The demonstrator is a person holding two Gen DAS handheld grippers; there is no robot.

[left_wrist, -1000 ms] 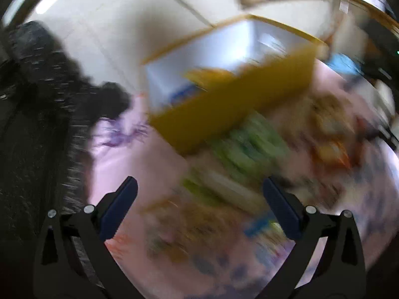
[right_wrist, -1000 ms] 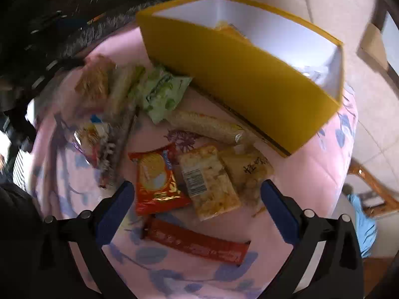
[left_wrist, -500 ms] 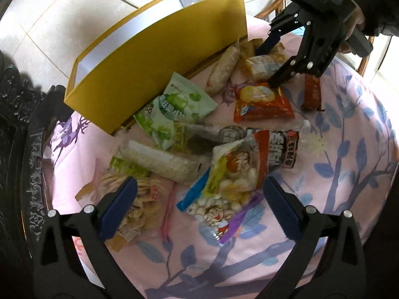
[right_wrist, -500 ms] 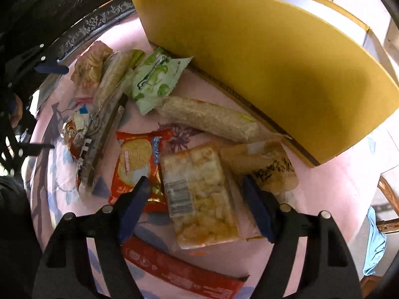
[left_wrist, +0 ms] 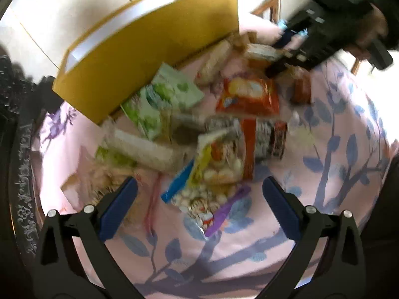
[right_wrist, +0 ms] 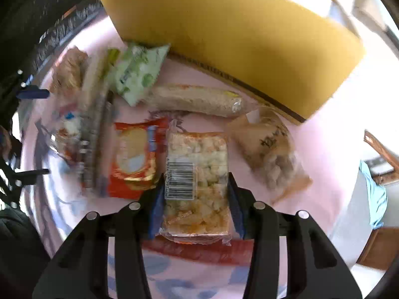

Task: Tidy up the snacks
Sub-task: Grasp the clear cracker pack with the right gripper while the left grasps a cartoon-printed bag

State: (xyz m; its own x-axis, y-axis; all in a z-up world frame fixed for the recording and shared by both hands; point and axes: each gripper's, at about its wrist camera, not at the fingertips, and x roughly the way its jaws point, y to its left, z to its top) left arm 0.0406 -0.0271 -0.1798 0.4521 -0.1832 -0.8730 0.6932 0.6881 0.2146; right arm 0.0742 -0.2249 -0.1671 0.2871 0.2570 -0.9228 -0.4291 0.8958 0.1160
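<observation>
The clear rice-cracker pack (right_wrist: pixel 197 182) lies between the right gripper (right_wrist: pixel 196 199) fingers, its near end hidden behind them; the jaws are closing and the blue pads look to touch its edges, though blur makes that hard to judge. Beyond stands the yellow box (right_wrist: pixel 237 39), while the left gripper (left_wrist: pixel 199 204) hangs wide open and empty above a smeared snack bag (left_wrist: pixel 214 174)

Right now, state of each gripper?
Left gripper: open, nothing held, above the snack pile.
Right gripper: jaws closing around the clear rice cracker pack, pads at its edges.
</observation>
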